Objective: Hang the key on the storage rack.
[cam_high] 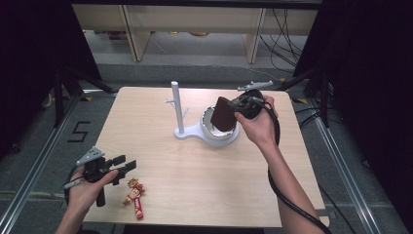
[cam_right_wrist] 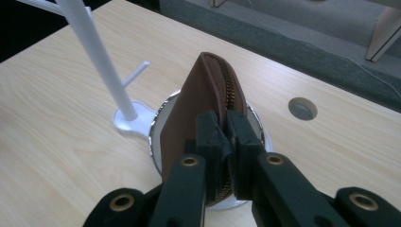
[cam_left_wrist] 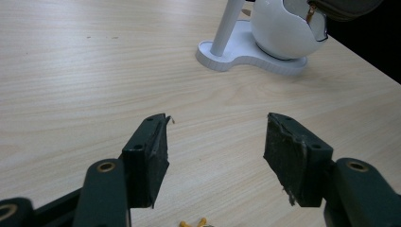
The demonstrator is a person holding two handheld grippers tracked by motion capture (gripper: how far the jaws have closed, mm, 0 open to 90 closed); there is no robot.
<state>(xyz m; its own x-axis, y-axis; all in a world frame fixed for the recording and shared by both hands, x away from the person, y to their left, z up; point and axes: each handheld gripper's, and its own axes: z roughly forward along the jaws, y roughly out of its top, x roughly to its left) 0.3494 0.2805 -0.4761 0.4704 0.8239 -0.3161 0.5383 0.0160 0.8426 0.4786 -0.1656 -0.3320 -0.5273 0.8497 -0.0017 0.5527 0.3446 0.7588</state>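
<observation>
My right gripper [cam_high: 234,106] is shut on a brown zippered pouch [cam_high: 223,113], holding it just above the white bowl [cam_high: 218,132] of a white stand. In the right gripper view the pouch [cam_right_wrist: 208,101] stands on edge between the pads, zipper up, over the bowl's rim [cam_right_wrist: 158,124]. A thin white post [cam_high: 178,107] rises from the stand's base, to the left of the bowl. My left gripper [cam_high: 126,165] is open over the near left of the table, with nothing between its jaws. A small red and yellow figure keychain [cam_high: 135,196] lies just in front of it.
The wooden table [cam_high: 195,170] has a round cable hole [cam_right_wrist: 302,108] beyond the bowl in the right gripper view. The post carries short side pegs [cam_right_wrist: 135,74]. Black cables trail from both grippers. Shelving legs stand on the floor behind the table.
</observation>
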